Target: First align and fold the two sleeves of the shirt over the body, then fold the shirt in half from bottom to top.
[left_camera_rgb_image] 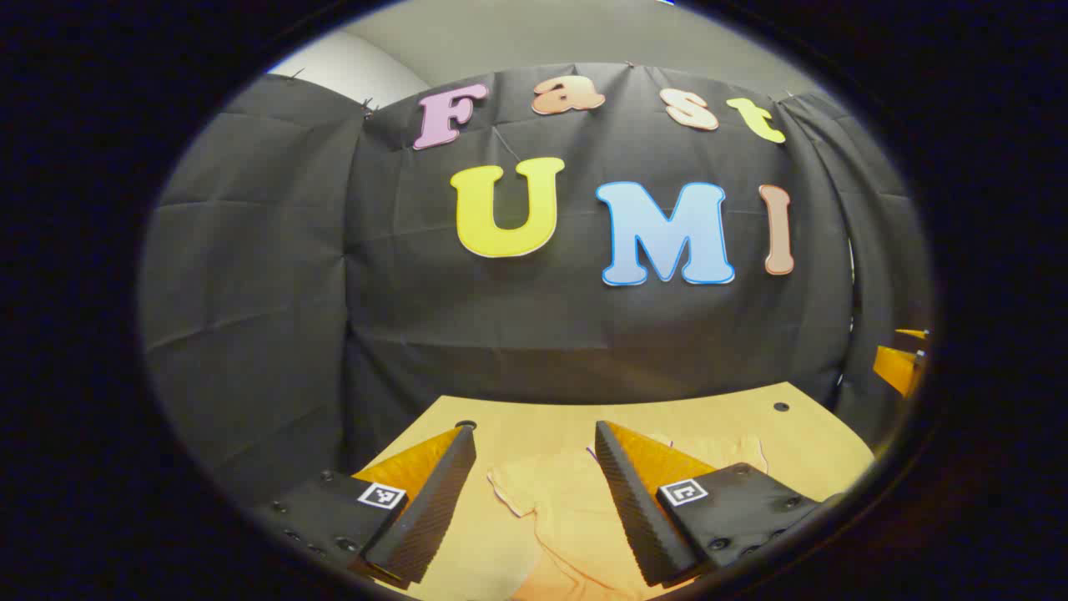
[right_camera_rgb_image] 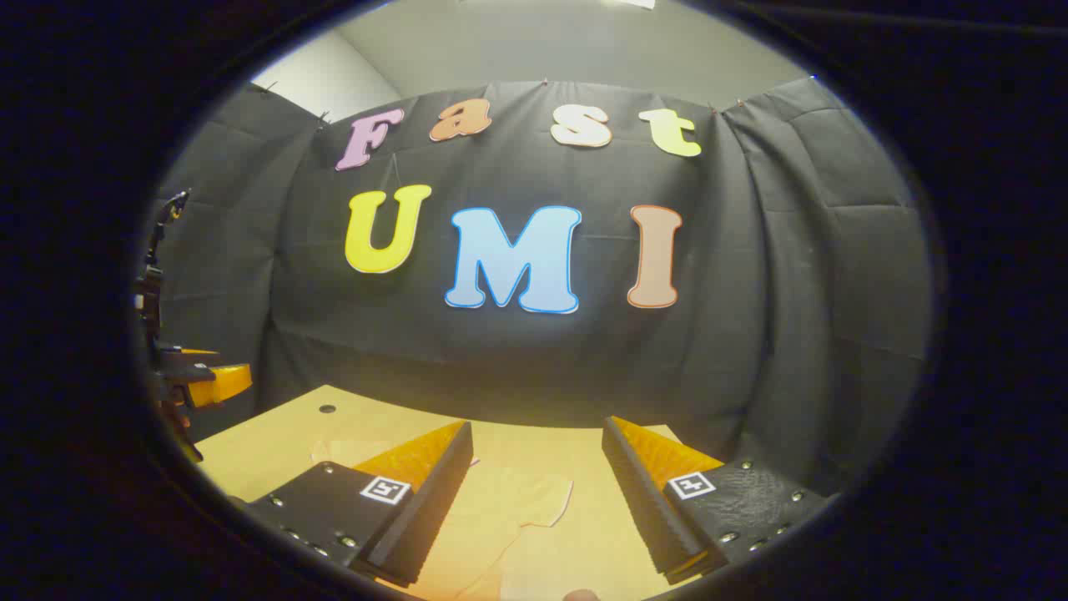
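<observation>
Both the left gripper [left_camera_rgb_image: 534, 492] and right gripper [right_camera_rgb_image: 534, 501] hover spread wide over the shirt [left_camera_rgb_image: 576, 517], probably lining up on its sleeves.

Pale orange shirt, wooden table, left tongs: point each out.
Pale orange shirt [left_camera_rgb_image: 576, 509]: left gripper view, flat body.
Light wooden table [left_camera_rgb_image: 709, 413]: left gripper view, bare far part.
Left tongs [left_camera_rgb_image: 534, 438]: left gripper view, between tips.

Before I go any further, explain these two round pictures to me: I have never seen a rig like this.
Each picture comes from a camera riding on a hand-held gripper, looking forward along its two fingers. In the left gripper view, the left gripper has its jaws open and holds nothing. The right gripper in its own view is the same. Below both lies a pale shirt spread on a wooden table. At the left edge of the right gripper view you can see part of the other gripper.
</observation>
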Available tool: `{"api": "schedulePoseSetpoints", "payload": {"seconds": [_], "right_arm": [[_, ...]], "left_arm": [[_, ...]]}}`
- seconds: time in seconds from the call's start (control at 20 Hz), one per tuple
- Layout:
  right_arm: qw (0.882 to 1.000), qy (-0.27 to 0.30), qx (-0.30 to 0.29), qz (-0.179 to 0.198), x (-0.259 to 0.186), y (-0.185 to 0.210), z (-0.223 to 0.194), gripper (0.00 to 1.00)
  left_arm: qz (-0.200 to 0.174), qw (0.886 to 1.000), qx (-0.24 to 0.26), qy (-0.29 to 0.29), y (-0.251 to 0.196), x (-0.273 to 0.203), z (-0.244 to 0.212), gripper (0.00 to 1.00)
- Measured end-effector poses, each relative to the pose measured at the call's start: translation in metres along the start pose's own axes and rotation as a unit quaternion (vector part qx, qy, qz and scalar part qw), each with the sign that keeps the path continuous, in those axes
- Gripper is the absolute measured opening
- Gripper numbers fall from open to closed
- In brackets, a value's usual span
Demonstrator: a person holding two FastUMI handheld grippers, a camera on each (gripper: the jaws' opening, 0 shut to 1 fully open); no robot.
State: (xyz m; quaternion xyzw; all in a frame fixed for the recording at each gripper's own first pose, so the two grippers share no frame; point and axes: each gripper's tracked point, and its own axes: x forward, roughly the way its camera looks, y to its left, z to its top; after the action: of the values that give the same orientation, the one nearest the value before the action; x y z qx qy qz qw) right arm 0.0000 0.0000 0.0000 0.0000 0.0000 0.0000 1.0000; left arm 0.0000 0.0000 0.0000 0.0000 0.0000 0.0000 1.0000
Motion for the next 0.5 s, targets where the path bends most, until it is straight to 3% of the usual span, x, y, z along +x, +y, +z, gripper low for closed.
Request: {"api": "schedulePoseSetpoints", "payload": {"seconds": [0.1, 0.35, 0.4, 0.45, 0.5], "right_arm": [[1.000, 0.002, 0.011, 0.003, 0.006, 0.002, 0.002, 0.96], [1.000, 0.011, 0.014, 0.007, 0.024, -0.001, -0.006, 0.93], [1.000, 0.016, 0.011, 0.006, 0.028, -0.002, -0.008, 0.96], [1.000, 0.023, 0.010, 0.007, 0.032, -0.003, -0.014, 0.93], [1.000, 0.028, 0.012, 0.008, 0.034, -0.003, -0.017, 0.97]], "left_arm": [[-0.005, 1.000, 0.001, 0.005, -0.002, 0.006, 0.001, 0.94], [-0.015, 1.000, 0.006, 0.006, -0.020, 0.031, 0.007, 0.94], [-0.015, 1.000, 0.005, 0.008, -0.021, 0.035, 0.006, 0.94], [-0.014, 1.000, 0.004, 0.011, -0.019, 0.041, 0.003, 0.94], [-0.013, 1.000, 0.003, 0.015, -0.018, 0.046, -0.001, 0.94]]}}
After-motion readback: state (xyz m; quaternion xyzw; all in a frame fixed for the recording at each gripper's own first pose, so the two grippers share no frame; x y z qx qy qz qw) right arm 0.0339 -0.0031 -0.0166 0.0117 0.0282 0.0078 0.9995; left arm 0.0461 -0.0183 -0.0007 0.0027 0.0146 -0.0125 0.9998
